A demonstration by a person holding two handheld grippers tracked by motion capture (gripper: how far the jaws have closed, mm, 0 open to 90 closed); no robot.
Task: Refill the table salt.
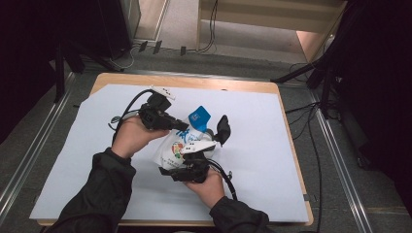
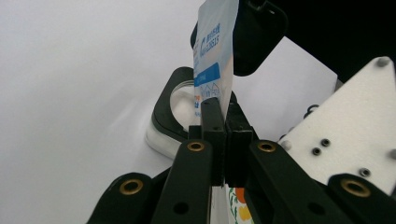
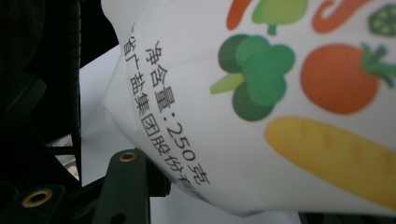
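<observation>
Mid-table on the white sheet (image 1: 272,145), both hands are on a printed pouch (image 1: 182,145). The left gripper (image 2: 223,133), in from nine o'clock, is clenched tight on the pouch's flat blue-printed top edge. The right gripper (image 1: 192,167) comes up from six o'clock against the pouch's belly; its jaws look wrapped around it, though one is hidden close up. A black-rimmed holder (image 2: 168,116) sits just behind.

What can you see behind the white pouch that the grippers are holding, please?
In the left gripper view, behind the pouch a black ring on a white base rests on the white sheet, and a black flap stands further back. The pouch covers the ring's right side.
</observation>
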